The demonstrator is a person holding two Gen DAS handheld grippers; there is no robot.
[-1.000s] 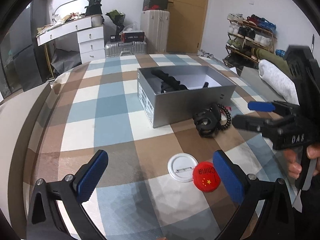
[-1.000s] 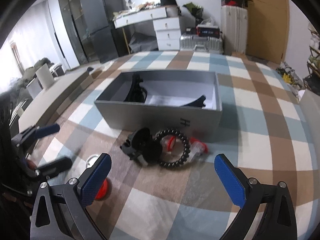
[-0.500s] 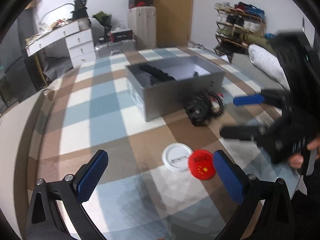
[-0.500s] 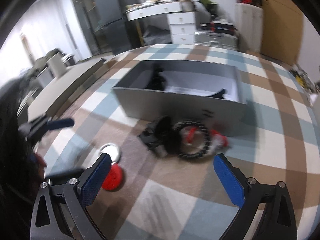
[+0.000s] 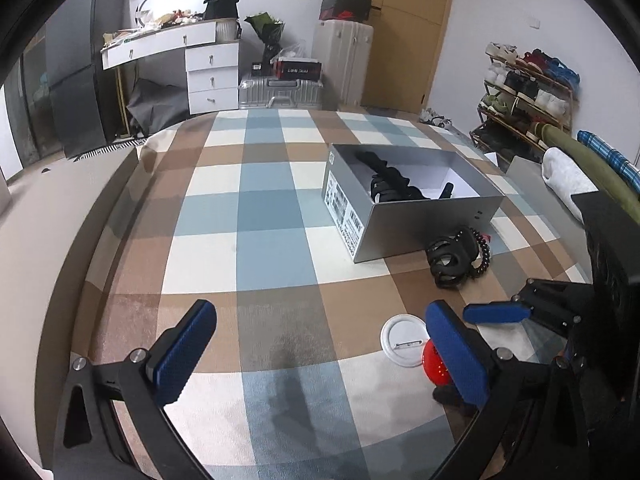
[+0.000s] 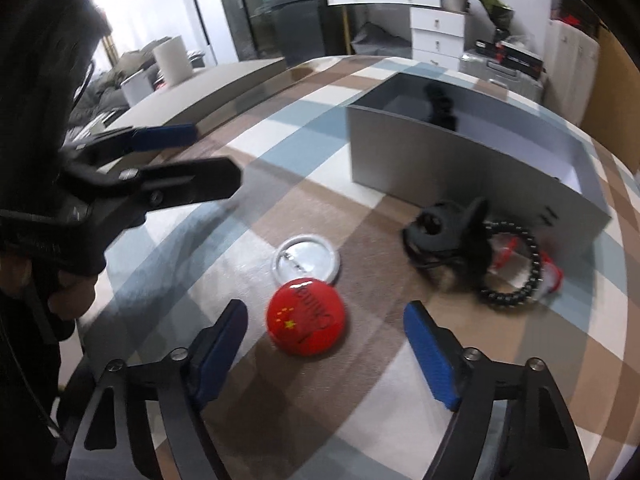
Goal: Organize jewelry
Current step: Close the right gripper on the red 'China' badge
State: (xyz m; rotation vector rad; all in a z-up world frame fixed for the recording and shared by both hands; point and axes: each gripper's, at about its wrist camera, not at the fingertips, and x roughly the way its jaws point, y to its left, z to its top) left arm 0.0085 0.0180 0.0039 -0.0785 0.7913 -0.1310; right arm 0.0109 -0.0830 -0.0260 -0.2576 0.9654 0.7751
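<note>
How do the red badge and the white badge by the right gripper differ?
The red badge lies printed face up, showing yellow stars and lettering; the white badge lies back up, showing its pin. The red badge sits between the right gripper's open fingers; the white badge lies beyond them. Both are round, similar in size, touching.

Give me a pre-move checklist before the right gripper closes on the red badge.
1. Right gripper open: ok.
2. Red badge sits between the fingers: ok, slightly ahead of the tips.
3. Badge free of the white badge: not ok, they touch or overlap.
4. Left gripper out of the path: ok, open and off to the side.
5. Grey box open to take it: ok.
</note>
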